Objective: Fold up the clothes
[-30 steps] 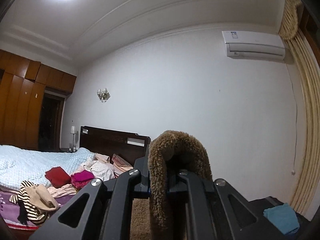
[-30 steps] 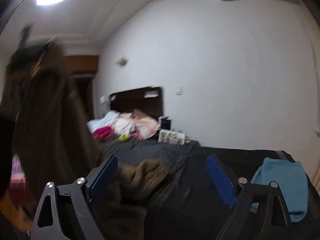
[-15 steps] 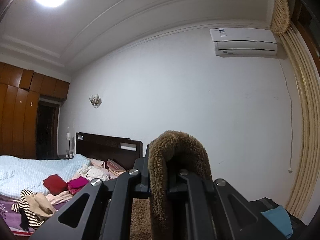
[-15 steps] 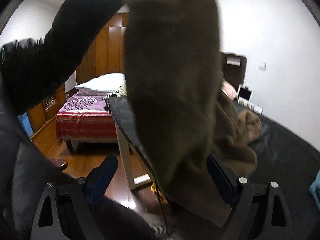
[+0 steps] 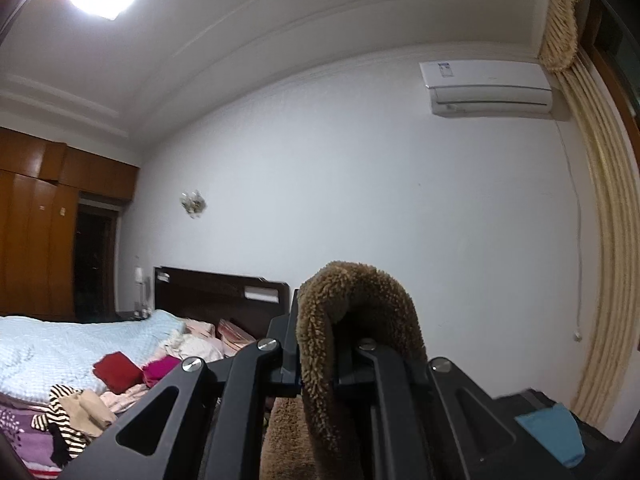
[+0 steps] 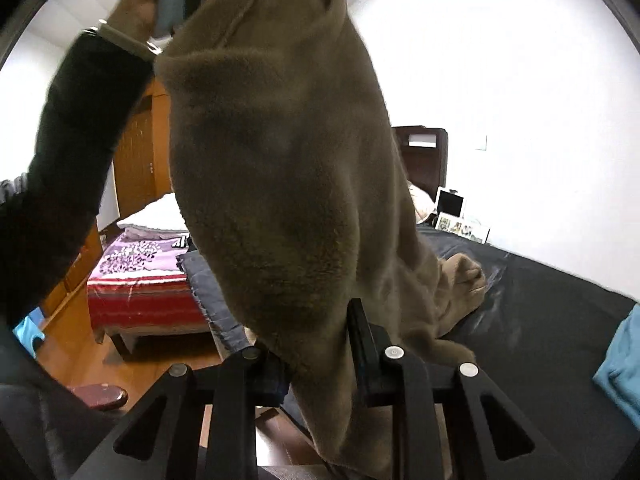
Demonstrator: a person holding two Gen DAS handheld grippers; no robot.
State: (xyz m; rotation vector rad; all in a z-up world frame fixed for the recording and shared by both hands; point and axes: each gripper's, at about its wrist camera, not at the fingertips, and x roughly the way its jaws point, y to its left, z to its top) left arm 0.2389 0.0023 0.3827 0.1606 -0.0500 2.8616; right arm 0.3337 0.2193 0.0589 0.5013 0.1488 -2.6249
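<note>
While both grippers pinch it, the fleece hangs above the black table.
Fleece (image 6: 288, 184): brown, deep-piled, plush; one long soft drape, upper edge bunched at the top of the right view, lower folds pooled on the table.
Left gripper (image 5: 320, 354): black jaws pressed together on a looped fold of fleece that arches over the fingertips in a shaggy hump.
Right gripper (image 6: 316, 344): black jaws have just been closing; they now nip a low edge of the fleece.
Left hand (image 6: 136, 4): blurred, raised at top left, dark sleeve (image 6: 80, 136) below it.
Table (image 6: 540, 320): matte black cloth cover, slightly creased.
Blue garment (image 6: 622, 368): folded, flat, at the table's right edge.
Bed (image 5: 68, 344): pale quilted cover, loose clothes heaped beside it.
</note>
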